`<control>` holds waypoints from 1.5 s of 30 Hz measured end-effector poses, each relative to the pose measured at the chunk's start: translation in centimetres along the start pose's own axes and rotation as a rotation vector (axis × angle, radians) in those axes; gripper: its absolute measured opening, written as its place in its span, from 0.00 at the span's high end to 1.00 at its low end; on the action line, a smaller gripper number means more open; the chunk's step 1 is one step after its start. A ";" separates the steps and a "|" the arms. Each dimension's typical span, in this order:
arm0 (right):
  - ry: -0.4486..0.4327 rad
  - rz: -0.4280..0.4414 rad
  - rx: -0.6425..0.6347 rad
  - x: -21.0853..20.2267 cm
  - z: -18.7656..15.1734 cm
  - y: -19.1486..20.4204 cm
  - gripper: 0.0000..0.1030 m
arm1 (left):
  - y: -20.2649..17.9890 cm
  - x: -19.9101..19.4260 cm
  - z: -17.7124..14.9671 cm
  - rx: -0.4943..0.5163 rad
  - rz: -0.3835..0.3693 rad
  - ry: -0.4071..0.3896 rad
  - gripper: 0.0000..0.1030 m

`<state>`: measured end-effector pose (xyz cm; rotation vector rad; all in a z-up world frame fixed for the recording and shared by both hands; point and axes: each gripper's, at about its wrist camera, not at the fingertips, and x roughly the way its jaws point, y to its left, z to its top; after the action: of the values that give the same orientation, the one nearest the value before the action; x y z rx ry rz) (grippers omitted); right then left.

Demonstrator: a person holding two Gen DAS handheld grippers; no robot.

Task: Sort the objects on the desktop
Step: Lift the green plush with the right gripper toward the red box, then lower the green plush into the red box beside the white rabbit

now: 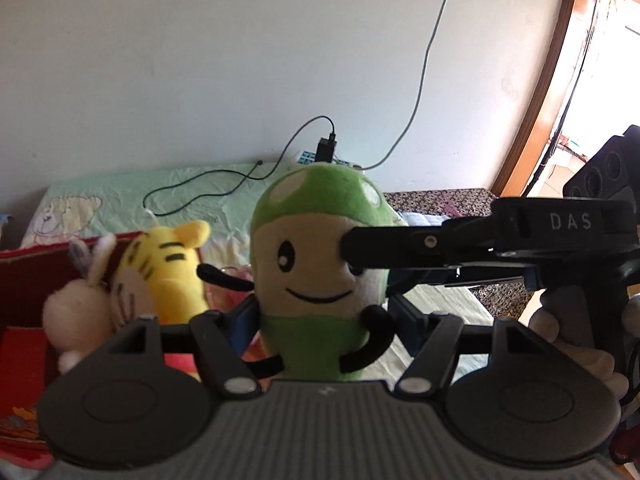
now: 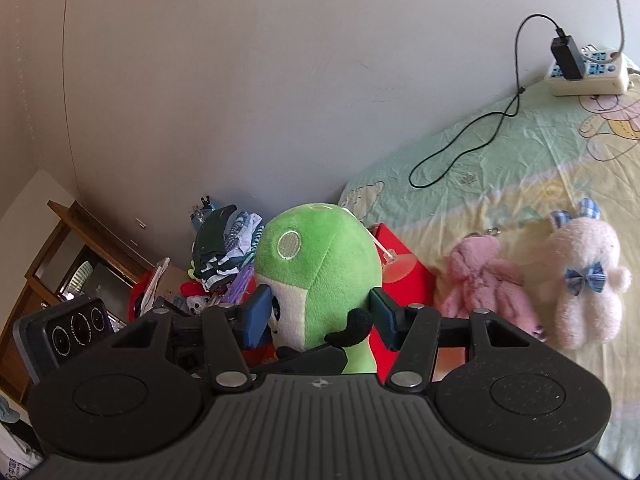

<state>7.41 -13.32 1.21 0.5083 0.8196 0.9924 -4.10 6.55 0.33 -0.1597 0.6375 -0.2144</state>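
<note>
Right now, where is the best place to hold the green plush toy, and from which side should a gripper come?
Hold the green plush toy low on its narrow green body, from the front, one finger on each flank. It stands upright and its head is much wider. The left gripper already sits there; the right gripper straddles the face and head from the toy's side, a bulkier hold.

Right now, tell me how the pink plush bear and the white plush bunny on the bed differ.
The pink plush bear is pink all over and bare of trimmings, while the white plush bunny is cream-white with blue plaid ears and a blue plaid bow. The bear looks slimmer, the bunny rounder and bulkier. The bear has a metal keychain at its head; none shows on the bunny. Both lie loose on the bedsheet, side by side.
</note>
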 end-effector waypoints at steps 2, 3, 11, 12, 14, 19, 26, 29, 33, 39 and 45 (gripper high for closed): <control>0.000 0.004 -0.010 2.0 -0.4 1.9 0.45 | 2.3 -1.9 -0.1 -0.006 0.004 -0.015 0.32; 0.001 0.008 -0.020 3.1 -0.6 2.9 0.45 | 3.5 -2.7 -0.2 -0.011 0.005 -0.023 0.32; 0.024 0.000 -0.068 11.5 -2.3 8.9 0.45 | 12.4 -7.0 -1.6 -0.028 0.062 -0.027 0.32; 0.027 -0.009 -0.073 12.6 -2.5 9.4 0.45 | 13.4 -7.1 -1.7 -0.031 0.068 -0.019 0.32; 0.033 -0.021 -0.071 14.3 -2.7 10.1 0.45 | 15.2 -7.1 -1.9 -0.040 0.080 -0.007 0.32; 0.068 -0.080 -0.094 18.1 -3.2 11.5 0.46 | 19.0 -6.2 -2.8 -0.045 0.100 0.041 0.31; 0.150 -0.189 -0.153 22.1 -3.8 12.4 0.47 | 22.1 -3.6 -4.0 -0.062 0.110 0.144 0.31; 0.190 -0.238 -0.166 23.6 -4.1 12.5 0.47 | 22.6 -2.6 -4.6 -0.052 0.103 0.206 0.31; 0.217 -0.299 -0.183 25.0 -4.2 12.5 0.49 | 22.3 -1.9 -5.0 -0.017 0.105 0.239 0.30; 0.255 -0.371 -0.204 26.0 -4.3 12.2 0.52 | 22.9 -1.0 -5.5 -0.027 0.087 0.275 0.31; 0.282 -0.466 -0.295 27.5 -4.8 12.8 0.54 | 22.2 0.3 -5.6 0.000 0.069 0.326 0.27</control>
<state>5.01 17.05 -2.73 -0.0822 0.9675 0.7381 -3.90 27.43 -9.00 -0.1025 0.9653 -0.1749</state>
